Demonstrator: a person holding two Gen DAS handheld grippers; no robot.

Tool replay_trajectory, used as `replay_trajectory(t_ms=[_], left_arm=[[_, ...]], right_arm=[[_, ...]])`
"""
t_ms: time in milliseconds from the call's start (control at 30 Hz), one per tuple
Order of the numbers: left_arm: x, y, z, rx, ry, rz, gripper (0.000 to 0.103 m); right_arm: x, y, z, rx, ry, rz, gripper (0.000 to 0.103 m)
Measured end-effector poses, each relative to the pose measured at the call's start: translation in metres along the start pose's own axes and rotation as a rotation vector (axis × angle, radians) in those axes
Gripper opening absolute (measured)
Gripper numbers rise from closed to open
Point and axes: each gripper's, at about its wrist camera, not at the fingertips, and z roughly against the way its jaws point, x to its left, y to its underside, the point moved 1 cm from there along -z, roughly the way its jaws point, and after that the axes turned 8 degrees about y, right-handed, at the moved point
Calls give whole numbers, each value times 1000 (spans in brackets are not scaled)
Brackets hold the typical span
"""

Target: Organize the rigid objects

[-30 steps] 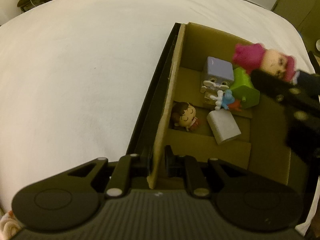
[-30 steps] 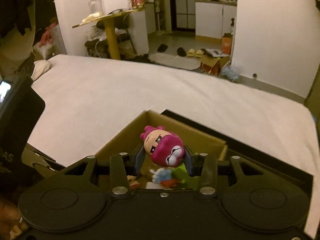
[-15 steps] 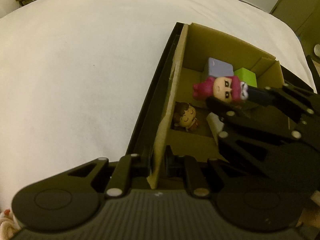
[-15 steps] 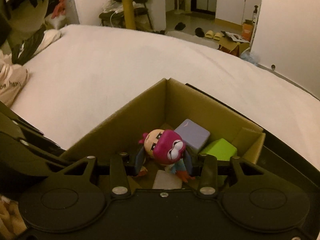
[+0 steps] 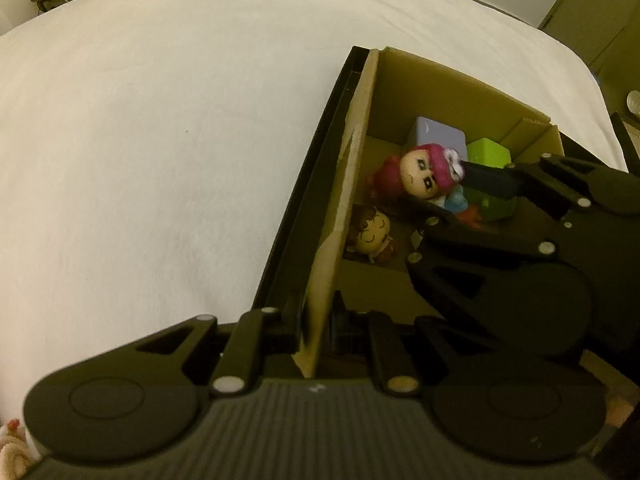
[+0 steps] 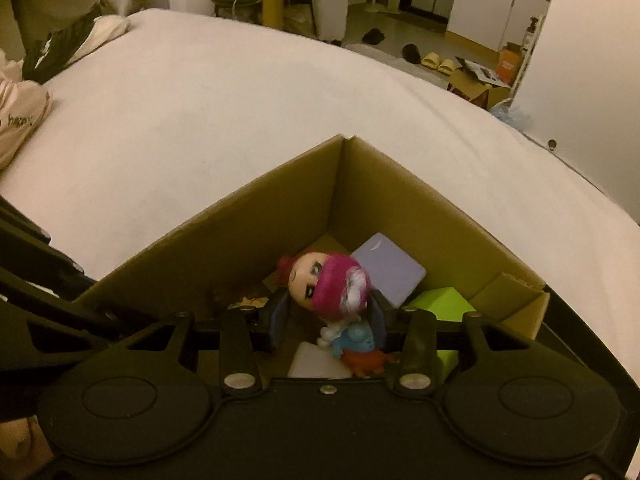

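Note:
An open cardboard box [image 5: 360, 160] [image 6: 280, 216] sits on a white bed. My left gripper [image 5: 316, 320] is shut on the box's near wall. My right gripper [image 6: 328, 314] [image 5: 444, 196] reaches down into the box and its jaws are opening. Between them a pink-haired figurine [image 6: 324, 284] [image 5: 420, 172] tips sideways, with its head loose of the pads. On the box floor lie a brown-haired figurine [image 5: 372, 232], a purple block [image 6: 392, 272], a green block [image 6: 436, 300], a white block [image 6: 316, 364] and a small blue toy [image 6: 356, 336].
A black lid [image 5: 316, 184] lies under the box along its left side. The white sheet [image 5: 160, 160] spreads wide to the left and beyond. Clothing [image 6: 20, 120] lies at the bed's left edge. A yellow-legged table and slippers stand past the bed.
My right gripper has sunk into the box with the pink-haired figurine. Its jaws have spread and the figurine has tipped over. The left gripper has kept still on the wall.

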Motion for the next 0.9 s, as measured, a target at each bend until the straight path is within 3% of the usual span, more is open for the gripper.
replay_trajectory(t_ms=[433,633,900], left_arm=[[-6,2,2,-10,-11,-30,12],[-10,4,4,-32,-30,-109,12],[-28,21,26,-103,-58,-315,14]], right_arm=[[-28,20,47,-66,-15,-183,56],[-45,40,75,-80,-3,-323,58],[-54,61,106,-86,55,-453,66]])
